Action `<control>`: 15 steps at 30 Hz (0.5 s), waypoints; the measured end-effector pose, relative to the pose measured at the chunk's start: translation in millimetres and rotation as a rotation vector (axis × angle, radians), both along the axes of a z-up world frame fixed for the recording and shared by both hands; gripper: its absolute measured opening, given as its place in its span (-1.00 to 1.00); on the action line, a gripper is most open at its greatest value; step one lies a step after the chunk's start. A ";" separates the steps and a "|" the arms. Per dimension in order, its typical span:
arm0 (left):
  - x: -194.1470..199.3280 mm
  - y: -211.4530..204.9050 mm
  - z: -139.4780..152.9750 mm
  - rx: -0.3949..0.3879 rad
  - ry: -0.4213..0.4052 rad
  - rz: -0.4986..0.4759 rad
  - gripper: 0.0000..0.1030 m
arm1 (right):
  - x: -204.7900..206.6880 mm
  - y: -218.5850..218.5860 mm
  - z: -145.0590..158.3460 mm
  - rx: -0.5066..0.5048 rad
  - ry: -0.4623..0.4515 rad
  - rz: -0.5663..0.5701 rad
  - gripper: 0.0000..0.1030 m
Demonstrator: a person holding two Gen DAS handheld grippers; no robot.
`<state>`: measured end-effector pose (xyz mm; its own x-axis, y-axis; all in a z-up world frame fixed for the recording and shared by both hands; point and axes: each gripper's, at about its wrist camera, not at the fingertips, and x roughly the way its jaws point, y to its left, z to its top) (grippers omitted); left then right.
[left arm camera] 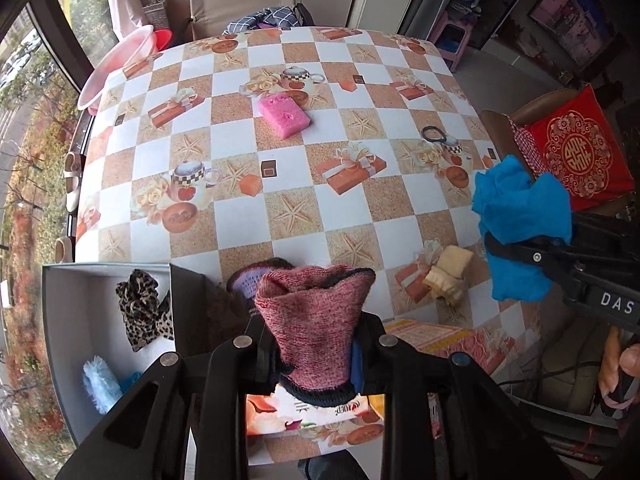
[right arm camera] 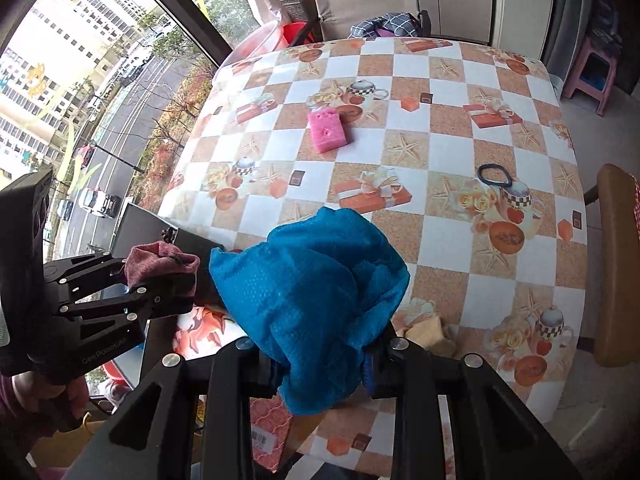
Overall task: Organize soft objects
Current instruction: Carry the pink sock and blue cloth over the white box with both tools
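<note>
While "DAS" shows on the right gripper (right arm camera: pixel 320 364), clenched on a blue cloth (right arm camera: pixel 316 292), the left gripper (left arm camera: pixel 316 356) grasps a pink sock (left arm camera: pixel 312 320), cuff pointing away, beside the box (left arm camera: pixel 72 320).

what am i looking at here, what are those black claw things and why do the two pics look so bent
No robot here: a person holds a hand-held two-finger gripper in each hand. Each picture comes from a wide-angle camera on one gripper, which bends the view. The left gripper is clamped on a pink knitted cloth; the right gripper is clamped on a blue mesh cloth. On the checked table lie a pink sponge, a dark hair tie and a yellow cloth. An open box at the left holds a leopard-print scrunchie.
</note>
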<state>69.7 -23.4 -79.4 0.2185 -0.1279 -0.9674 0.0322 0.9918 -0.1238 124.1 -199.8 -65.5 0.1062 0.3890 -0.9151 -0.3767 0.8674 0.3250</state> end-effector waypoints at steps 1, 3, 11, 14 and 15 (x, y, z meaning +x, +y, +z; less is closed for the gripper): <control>-7.8 2.3 2.9 -0.011 -0.002 0.005 -0.45 | -5.9 3.4 3.7 0.001 0.000 0.002 -0.41; -23.6 6.0 8.0 -0.027 -0.006 0.011 -0.45 | -18.8 9.8 11.3 0.004 -0.001 0.007 -0.41; -80.2 23.2 21.4 -0.069 -0.007 0.030 -0.45 | -73.2 44.9 36.2 0.018 0.013 0.059 -0.41; -97.2 35.8 25.8 -0.075 -0.013 0.056 -0.45 | -89.2 65.6 42.0 0.034 0.020 0.092 -0.41; -101.9 40.5 27.2 -0.077 -0.017 0.068 -0.45 | -93.5 73.4 43.7 0.040 0.019 0.104 -0.41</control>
